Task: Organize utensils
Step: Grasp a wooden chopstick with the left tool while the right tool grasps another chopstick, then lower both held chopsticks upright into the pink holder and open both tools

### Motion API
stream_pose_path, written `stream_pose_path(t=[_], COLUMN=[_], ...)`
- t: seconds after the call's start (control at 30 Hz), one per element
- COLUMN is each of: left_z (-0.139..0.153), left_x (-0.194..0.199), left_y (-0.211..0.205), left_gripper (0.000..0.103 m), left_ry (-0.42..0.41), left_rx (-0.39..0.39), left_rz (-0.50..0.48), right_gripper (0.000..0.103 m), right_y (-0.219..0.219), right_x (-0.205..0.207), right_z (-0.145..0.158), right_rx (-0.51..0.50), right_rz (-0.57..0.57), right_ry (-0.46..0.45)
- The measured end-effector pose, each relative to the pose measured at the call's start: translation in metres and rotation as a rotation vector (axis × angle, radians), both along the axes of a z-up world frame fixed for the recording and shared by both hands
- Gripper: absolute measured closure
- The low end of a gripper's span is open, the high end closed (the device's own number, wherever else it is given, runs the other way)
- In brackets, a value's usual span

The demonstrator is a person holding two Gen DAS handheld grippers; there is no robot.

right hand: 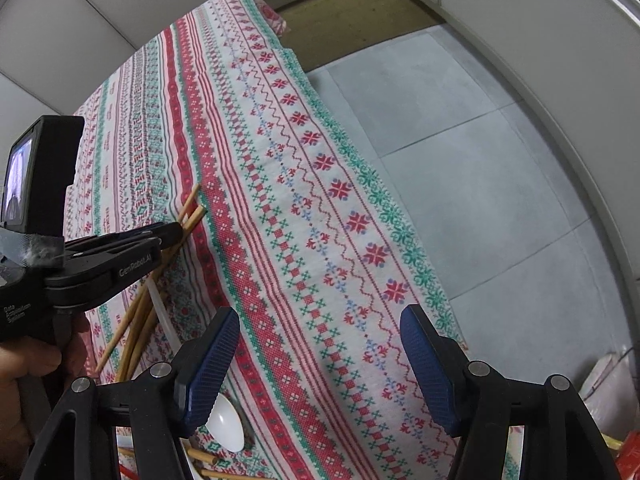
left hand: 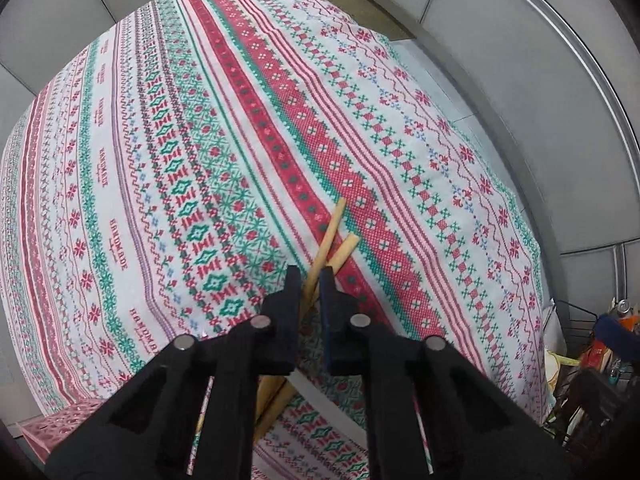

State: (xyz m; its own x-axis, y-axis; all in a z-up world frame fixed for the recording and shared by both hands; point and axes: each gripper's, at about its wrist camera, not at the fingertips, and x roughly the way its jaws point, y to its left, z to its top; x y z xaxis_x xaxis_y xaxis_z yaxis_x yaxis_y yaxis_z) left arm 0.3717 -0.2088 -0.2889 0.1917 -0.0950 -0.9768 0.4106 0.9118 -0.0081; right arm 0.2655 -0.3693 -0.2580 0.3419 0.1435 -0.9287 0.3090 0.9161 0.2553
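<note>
Our left gripper (left hand: 309, 280) is clenched on a bundle of chopsticks (left hand: 332, 226), and the whole next move hangs on how that bundle lies. Its long axis runs nearly in line with the gripper's own fingers: the blunt ends jut forward past the fingertips, and the rest trails back and down under the gripper body. From the right wrist view the same chopsticks (right hand: 140, 316) slant from upper right to lower left above the cloth (right hand: 320, 240), held off it in the air; how many sticks are in the grip we cannot count, perhaps three or four.

Our right gripper (right hand: 320, 344) hangs with jaws wide apart, grasping nothing, off to the right of the bundle and near the table's edge. Below its left finger lies a white spoon (right hand: 226, 428) on the cloth, with more loose chopsticks (right hand: 208, 460) just beside it.

So the left hand already has the load. At the lower left of its view a pink basket (left hand: 60, 424) shows, likely the bundle's destination, and the sticks would need lowering lengthwise.
</note>
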Motion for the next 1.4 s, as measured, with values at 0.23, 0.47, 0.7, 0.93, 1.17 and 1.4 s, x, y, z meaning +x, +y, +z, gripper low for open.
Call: stream_pose_path(t=[0.23,0.47,0.7,0.93,1.17,1.4], left_z=[0.023,0.095,0.154,0.186,0.192,0.197], left_x=[-0.012,-0.056,-0.103,-0.136,-0.148,-0.153], left_y=[0.002,0.046,0.1,0.159,0.191,0.206], left_gripper=[0.097,0.097,0.097,0.098,0.098,0.098], left_ry=[-0.048,-0.157,-0.284,-0.386,-0.426,-0.444], left_rx=[-0.006,-0.132,-0.249,-0.356,-0.416,-0.471], left_rz=[-0.048,-0.042,0.001,0.096,0.125,0.132], right_gripper=[0.032,0.033,0.048,0.051,0.054,0.087], right_y=[0.007,0.025,0.06,0.078,0.104,0.124], right_x=[0.012,0.035,0.059,0.085,0.108,0.107], right_z=[-0.007,-0.026,-0.041,-0.066,-0.071,-0.07], right_rx=[0.025,0.1,0.142,0.203,0.087,-0.071], right_rz=[-0.018,-0.022,0.012,-0.045,-0.071,-0.072], right_ry=[0.013,0.029,0.025,0.045,0.018,-0.014])
